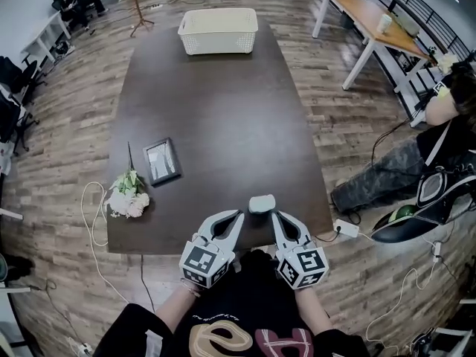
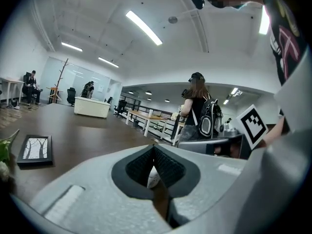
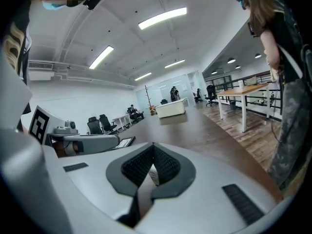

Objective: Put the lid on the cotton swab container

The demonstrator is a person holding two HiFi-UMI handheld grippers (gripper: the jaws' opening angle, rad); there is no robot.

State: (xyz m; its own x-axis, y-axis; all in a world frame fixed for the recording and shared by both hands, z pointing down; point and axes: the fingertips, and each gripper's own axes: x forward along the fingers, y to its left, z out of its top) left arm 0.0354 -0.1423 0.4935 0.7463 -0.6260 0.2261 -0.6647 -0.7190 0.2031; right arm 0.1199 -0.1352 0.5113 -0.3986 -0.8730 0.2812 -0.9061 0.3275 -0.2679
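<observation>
A long, dark brown surface (image 1: 216,110) carries a white basket (image 1: 218,30) at the middle of its far end. Toward the near left lie a small dark frame (image 1: 161,161), flat, and just beside it, at the left edge, a bunch of pale flowers (image 1: 128,196). A small white container (image 1: 261,203) sits at the near edge, well apart from them.

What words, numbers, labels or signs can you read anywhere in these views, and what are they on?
No readable text anywhere.
Left marker cube and right marker cube: black-and-white square patterns, no letters.
Shirt print: curly shapes, not legible.
White container: no label visible.
Framed picture: an image, no words.
</observation>
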